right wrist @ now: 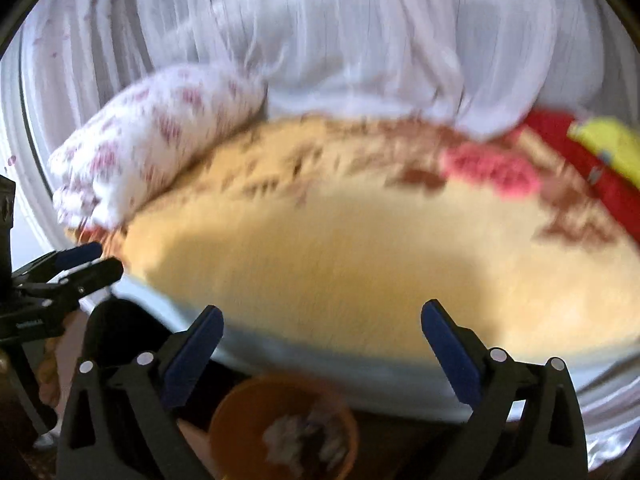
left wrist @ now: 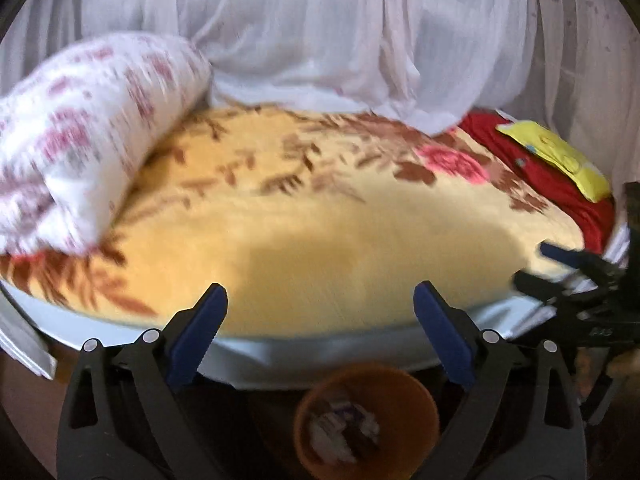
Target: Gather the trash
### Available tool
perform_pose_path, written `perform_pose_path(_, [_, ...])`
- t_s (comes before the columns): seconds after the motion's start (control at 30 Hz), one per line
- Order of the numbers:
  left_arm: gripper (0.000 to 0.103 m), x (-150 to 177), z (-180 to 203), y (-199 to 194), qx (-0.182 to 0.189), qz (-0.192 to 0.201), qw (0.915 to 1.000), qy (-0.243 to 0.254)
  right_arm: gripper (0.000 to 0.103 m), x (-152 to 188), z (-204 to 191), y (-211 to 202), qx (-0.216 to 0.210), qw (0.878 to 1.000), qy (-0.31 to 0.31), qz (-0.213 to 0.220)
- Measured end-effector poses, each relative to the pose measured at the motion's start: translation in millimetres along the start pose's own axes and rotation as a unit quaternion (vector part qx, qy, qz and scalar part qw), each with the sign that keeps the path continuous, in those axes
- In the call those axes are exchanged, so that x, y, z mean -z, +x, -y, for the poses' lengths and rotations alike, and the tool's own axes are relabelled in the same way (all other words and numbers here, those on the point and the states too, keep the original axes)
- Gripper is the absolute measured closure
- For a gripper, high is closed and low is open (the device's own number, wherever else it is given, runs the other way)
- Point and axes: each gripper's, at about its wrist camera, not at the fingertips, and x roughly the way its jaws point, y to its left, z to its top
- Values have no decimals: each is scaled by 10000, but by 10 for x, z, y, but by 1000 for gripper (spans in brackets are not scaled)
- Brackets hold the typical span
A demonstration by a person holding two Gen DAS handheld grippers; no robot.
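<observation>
yellow floral blanket (left wrist: 320,216) | floral pillow (left wrist: 92,128) | white curtain (left wrist: 320,32)

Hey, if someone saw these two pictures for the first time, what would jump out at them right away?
Most likely the yellow floral blanket spread over the bed, filling the middle of both views, with a rolled white-and-pink quilt at its left end. Next, the red cloth with a bright yellow item on it at the far right. Below the bed edge, between the open left gripper fingers, stands an orange bin already holding trash.
</observation>
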Motion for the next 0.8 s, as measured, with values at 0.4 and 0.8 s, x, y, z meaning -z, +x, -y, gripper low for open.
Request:
perform_pose_path(0.4, [11, -320, 105, 278, -136, 191, 9997, 45, 5, -368, 266, 84, 255, 9981, 30, 564])
perform_pose_path(0.8, [11, -1032, 175, 784, -669, 666, 9953, 216, 5, -970, 712, 482, 838, 9894, 430, 1101])
